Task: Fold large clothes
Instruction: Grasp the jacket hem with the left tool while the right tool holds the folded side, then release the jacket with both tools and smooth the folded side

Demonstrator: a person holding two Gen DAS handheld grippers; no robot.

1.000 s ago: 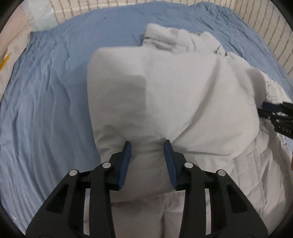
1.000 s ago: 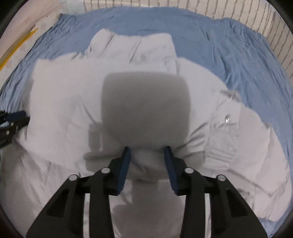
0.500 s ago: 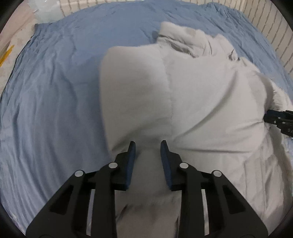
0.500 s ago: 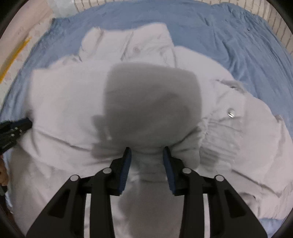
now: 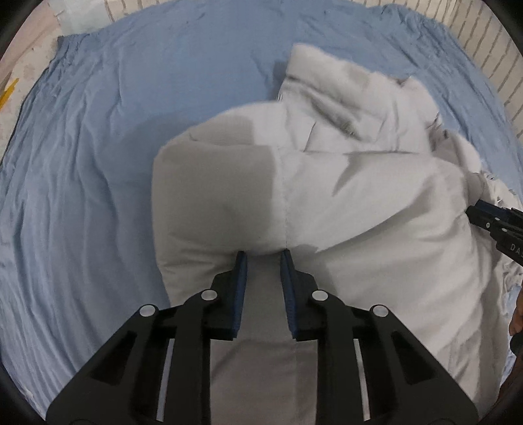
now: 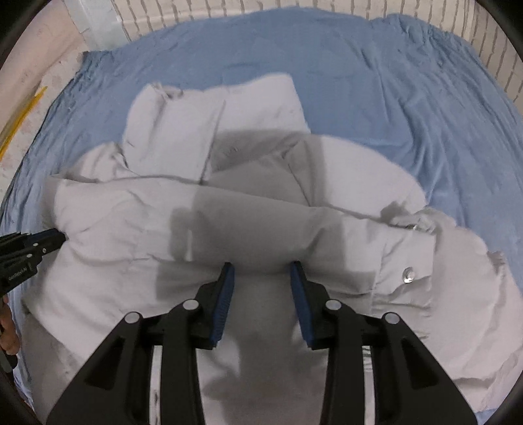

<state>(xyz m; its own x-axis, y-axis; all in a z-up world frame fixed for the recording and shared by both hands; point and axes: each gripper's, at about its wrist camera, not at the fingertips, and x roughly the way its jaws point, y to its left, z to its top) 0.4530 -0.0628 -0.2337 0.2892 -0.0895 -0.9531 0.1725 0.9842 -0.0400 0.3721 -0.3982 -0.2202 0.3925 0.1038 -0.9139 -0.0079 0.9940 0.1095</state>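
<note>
A white padded jacket (image 5: 343, 202) lies half-folded on a bed covered by a blue sheet (image 5: 98, 170), its lower part doubled over toward the collar (image 5: 327, 94) at the far end. On the left, the left gripper (image 5: 263, 261) pinches a bunched fold of the jacket's edge between its blue pads (image 5: 241, 287), jaws drawn narrow around the cloth; bare sheet stretches away to its left. The same gripper shows at the left edge of the right wrist view, its tip touching the jacket's side. In the middle, a dark shadow falls across the raised fold. To the right, the right gripper (image 6: 261, 271) also has jacket cloth between its pads (image 6: 224, 300), its jaws set somewhat wider than the left's, though still closed on the fold. Just right of it, a metal snap (image 6: 408, 274) sits on a flap, and a sleeve (image 6: 474, 294) spreads toward the bed's right side. A pale striped wall (image 6: 294, 8) rises beyond the sheet's far edge.
</note>
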